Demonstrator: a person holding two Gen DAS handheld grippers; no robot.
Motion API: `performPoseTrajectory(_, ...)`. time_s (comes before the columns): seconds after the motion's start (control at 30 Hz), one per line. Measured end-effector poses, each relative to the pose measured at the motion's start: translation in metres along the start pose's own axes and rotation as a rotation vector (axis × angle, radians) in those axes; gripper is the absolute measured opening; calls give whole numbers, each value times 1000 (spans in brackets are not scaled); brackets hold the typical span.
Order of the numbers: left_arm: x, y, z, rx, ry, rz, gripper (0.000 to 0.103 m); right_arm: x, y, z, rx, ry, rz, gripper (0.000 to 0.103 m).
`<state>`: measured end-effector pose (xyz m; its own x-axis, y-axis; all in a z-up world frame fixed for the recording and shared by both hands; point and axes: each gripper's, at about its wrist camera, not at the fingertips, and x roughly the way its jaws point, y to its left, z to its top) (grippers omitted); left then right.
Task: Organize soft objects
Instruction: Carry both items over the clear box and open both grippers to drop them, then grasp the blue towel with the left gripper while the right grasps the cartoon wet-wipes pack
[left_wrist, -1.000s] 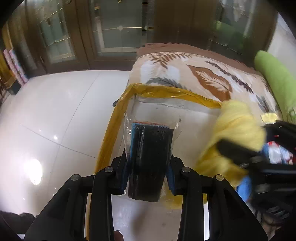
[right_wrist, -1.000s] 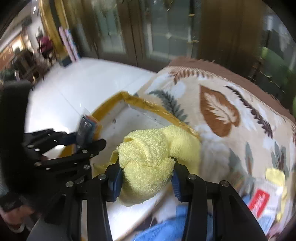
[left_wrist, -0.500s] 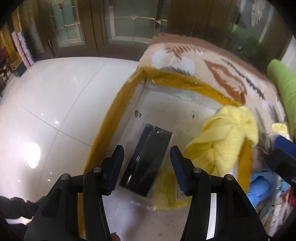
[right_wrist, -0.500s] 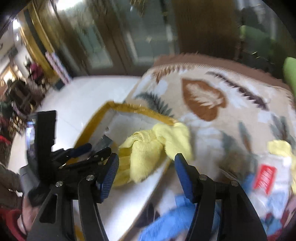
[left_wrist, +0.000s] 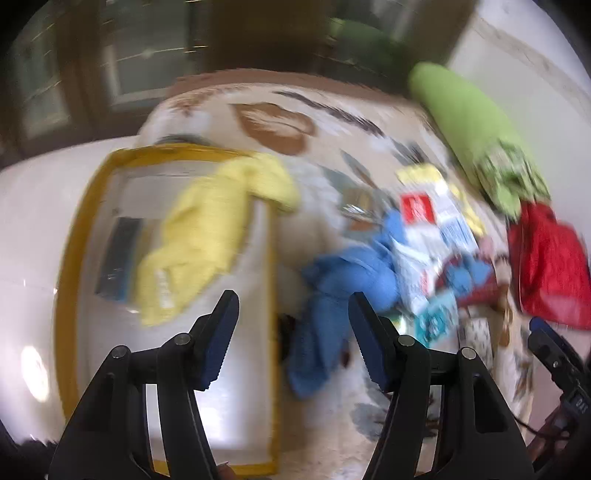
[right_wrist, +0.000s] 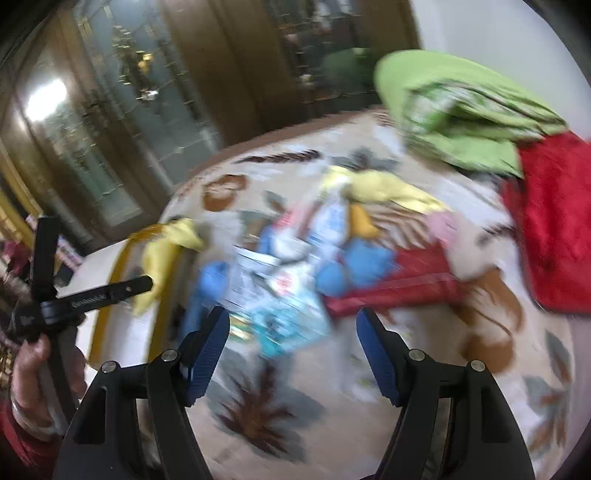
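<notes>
Claws (left_wrist: 293, 339) (right_wrist: 293, 347) tilt downward, jaws apart, empty.

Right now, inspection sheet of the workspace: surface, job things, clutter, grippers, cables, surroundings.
Surface: leaf-print blanket; frames blurred.
Job's things: yellow towel and dark packet in the yellow-rimmed bin, towel draped over its rim; blue cloth lies on the blanket.
Clutter: printed packets, red cloth, green bedding.
Grippers: left gripper open, empty, jaws just opened further; right gripper likewise open, empty.
Cables: thin dark lead at lower right of left view.
Surroundings: glazed wooden doors, glossy pale floor.
</notes>
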<state>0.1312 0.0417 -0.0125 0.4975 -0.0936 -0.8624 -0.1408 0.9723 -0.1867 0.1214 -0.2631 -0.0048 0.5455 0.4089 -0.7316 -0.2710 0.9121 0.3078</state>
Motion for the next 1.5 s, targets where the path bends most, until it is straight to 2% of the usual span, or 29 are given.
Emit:
performPoseTrajectory(0.13, 15, -19, -3, 47, 27, 7, 62, 1, -19, -17, 24, 30, -28, 72)
performPoseTrajectory(0.27, 31, -27, -4, 71, 43, 0, 62, 13, -15, -21, -1, 35, -27, 72)
performPoseTrajectory(0.57, 57, -35, 3, 129, 85, -6, 62, 58, 20, -26, -216, 92, -114, 72)
performPoseTrajectory(0.67, 64, -35, 7, 108, 104, 26, 62, 76, 24, -23, -260, 126, -145, 72)
performPoseTrajectory(0.77, 70, -35, 12, 80, 107, 11, 62, 87, 25, -21, -278, 142, -162, 72)
performPoseTrajectory(0.93, 71, -43, 19, 140, 106, 26, 62, 97, 24, -19, -282, 155, -164, 72)
performPoseTrajectory(1.0, 69, -44, 21, 163, 101, -1, 62, 98, 23, -18, -273, 150, -154, 73)
performPoseTrajectory(1.07, 71, -47, 20, 199, 129, -47, 62, 101, 25, -17, -279, 149, -162, 74)
performPoseTrajectory(1.17, 77, -49, 15, 242, 143, -30, 62, 102, 24, -16, -282, 128, -189, 76)
performPoseTrajectory(1.27, 78, -46, 16, 226, 135, -36, 62, 109, 24, -15, -270, 149, -169, 78)
performPoseTrajectory(1.4, 57, -38, 23, 212, 47, -58, 62, 110, 28, -14, -302, 142, -156, 78)
performPoseTrajectory(1.5, 67, -31, 30, 197, 123, -67, 62, 117, 28, -11, -300, 159, -140, 79)
